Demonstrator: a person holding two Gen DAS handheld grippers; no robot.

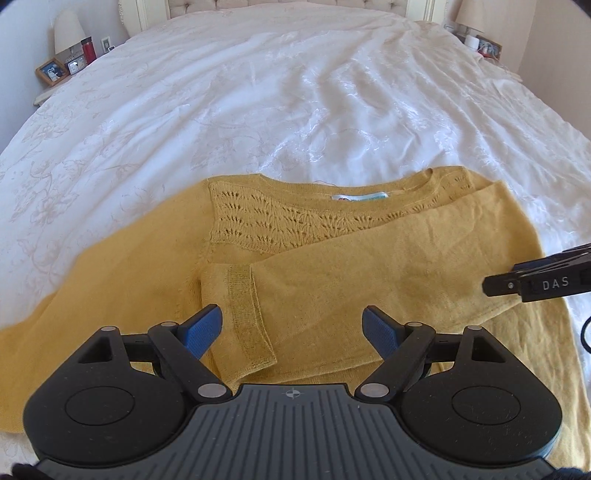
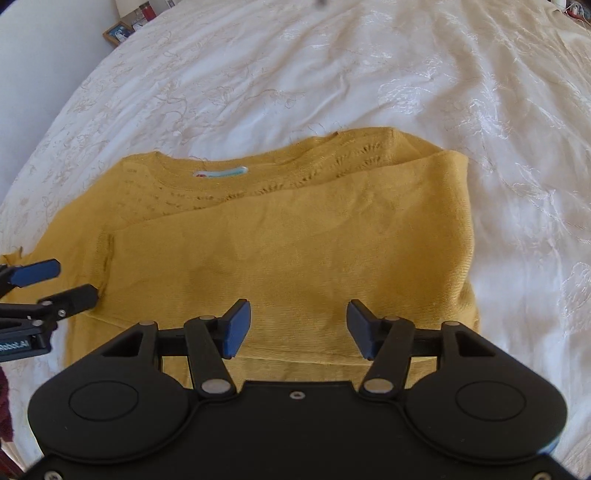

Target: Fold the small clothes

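Note:
A mustard-yellow knit sweater (image 1: 332, 258) lies flat on the white bedspread (image 1: 258, 92), neck away from me. Its right sleeve (image 1: 388, 251) is folded across the chest, with the ribbed cuff (image 1: 247, 317) ending near the left side. The left sleeve (image 1: 74, 295) lies spread out to the left. My left gripper (image 1: 291, 328) is open and empty, hovering over the folded cuff. My right gripper (image 2: 299, 325) is open and empty above the sweater (image 2: 295, 240) at the lower body. The right gripper also shows at the right edge of the left wrist view (image 1: 535, 282), and the left gripper at the left edge of the right wrist view (image 2: 55, 284).
The embroidered white bedspread (image 2: 332, 74) stretches far beyond the sweater to a tufted headboard (image 1: 280, 4). Nightstands stand at both sides of the bed head, one with a lamp (image 1: 68, 31), a photo frame (image 1: 51, 71) and a red bottle (image 1: 88, 48).

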